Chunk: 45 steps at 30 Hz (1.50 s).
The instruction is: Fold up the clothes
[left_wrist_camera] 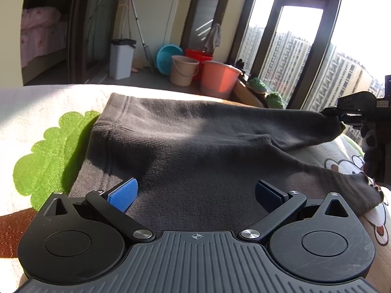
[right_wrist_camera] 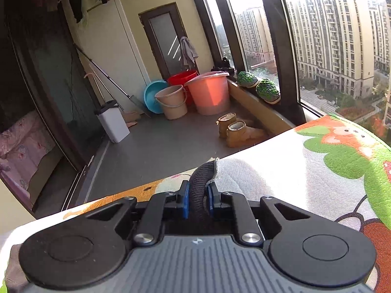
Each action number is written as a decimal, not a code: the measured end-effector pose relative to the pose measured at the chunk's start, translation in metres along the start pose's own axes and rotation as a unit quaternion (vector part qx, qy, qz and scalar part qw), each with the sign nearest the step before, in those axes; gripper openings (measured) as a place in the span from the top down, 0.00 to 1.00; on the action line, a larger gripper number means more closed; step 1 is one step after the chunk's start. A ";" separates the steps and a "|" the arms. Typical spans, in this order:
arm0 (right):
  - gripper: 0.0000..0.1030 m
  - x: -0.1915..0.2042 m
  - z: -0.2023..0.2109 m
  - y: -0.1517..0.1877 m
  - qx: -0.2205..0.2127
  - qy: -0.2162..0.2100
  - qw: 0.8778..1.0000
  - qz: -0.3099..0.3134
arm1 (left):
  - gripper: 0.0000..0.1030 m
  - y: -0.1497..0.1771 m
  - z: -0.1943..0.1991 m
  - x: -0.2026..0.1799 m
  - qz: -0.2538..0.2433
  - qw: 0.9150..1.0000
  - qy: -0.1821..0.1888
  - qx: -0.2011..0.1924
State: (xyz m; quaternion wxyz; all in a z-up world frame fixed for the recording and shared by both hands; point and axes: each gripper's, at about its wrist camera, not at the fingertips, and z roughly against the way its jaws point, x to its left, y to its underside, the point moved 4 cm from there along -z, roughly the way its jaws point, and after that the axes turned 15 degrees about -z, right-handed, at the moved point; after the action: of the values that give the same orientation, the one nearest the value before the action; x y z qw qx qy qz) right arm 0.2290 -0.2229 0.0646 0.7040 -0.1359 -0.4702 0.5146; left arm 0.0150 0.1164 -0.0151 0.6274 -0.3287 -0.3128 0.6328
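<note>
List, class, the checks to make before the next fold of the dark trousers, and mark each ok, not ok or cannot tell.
1. Right tongs shut on a trouser leg cuff: ok.
2. Left tongs open above the dark trousers: ok.
3. Other cuff lying free: ok.
4. Waistband flat on the printed blanket: ok.
5. Legs smooth: not ok, creased.
6. Grip firmness: cannot tell.
</note>
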 end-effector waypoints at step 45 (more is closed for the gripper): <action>0.80 -0.047 0.156 0.085 -0.008 0.081 0.985 0.151 | 0.47 0.016 0.081 0.095 -0.021 0.995 -0.095 -0.020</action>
State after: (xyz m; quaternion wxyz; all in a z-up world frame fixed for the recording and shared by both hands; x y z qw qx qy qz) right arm 0.0515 -0.2720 0.0642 0.6530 -0.2516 -0.3898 0.5986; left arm -0.0594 0.2126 0.0173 0.6014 -0.2727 -0.3905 0.6415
